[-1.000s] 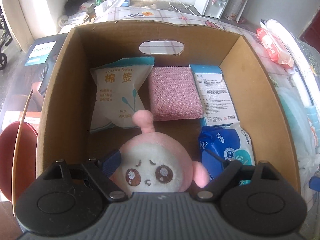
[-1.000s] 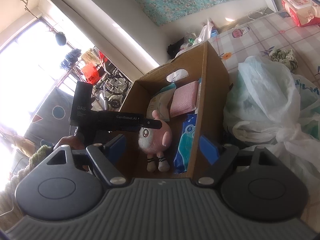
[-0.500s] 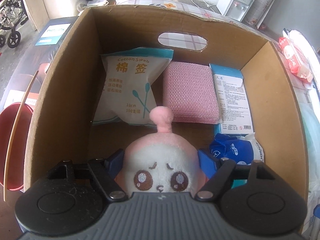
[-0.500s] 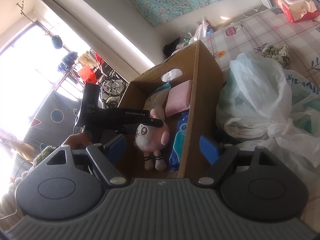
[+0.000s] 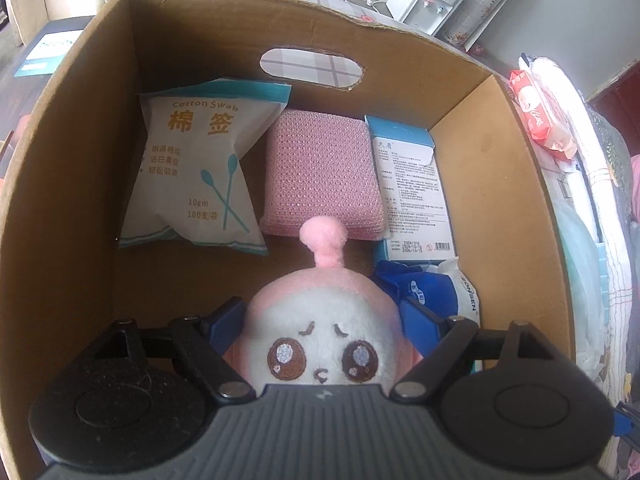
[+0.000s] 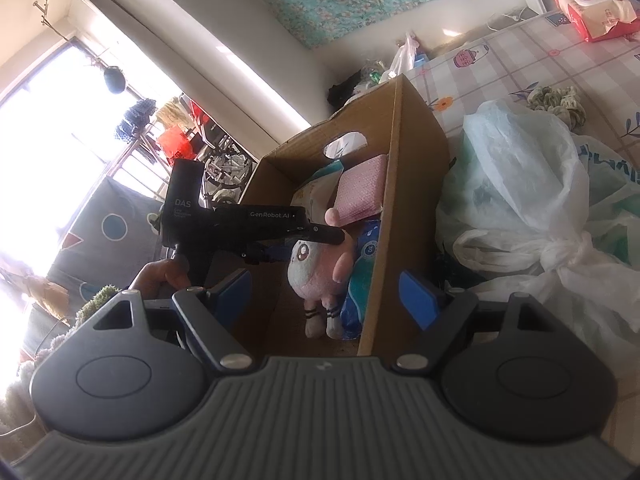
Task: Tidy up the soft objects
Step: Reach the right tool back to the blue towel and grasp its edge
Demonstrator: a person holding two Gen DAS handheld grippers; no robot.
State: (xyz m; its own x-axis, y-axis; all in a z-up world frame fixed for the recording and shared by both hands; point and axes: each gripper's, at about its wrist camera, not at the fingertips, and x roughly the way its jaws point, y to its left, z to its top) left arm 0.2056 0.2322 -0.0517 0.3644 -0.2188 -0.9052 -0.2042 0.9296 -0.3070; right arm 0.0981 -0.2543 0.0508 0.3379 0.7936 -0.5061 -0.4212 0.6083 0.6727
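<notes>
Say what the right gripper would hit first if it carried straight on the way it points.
Probably the cardboard box's near side wall: its top edge runs up between the open right gripper's fingers. Depth is unclear, so it could slip inside toward the pink plush toy.

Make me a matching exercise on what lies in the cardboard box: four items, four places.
Items:
1. cotton swab bag
2. pink scouring pad
3. white and blue carton
4. pink plush toy

Places:
A. between the left tongs' fingers
B. far row, middle
C. far row, against the right wall
D. far row, left

Pairs: 1-D, 2-B, 3-C, 4-A
</notes>
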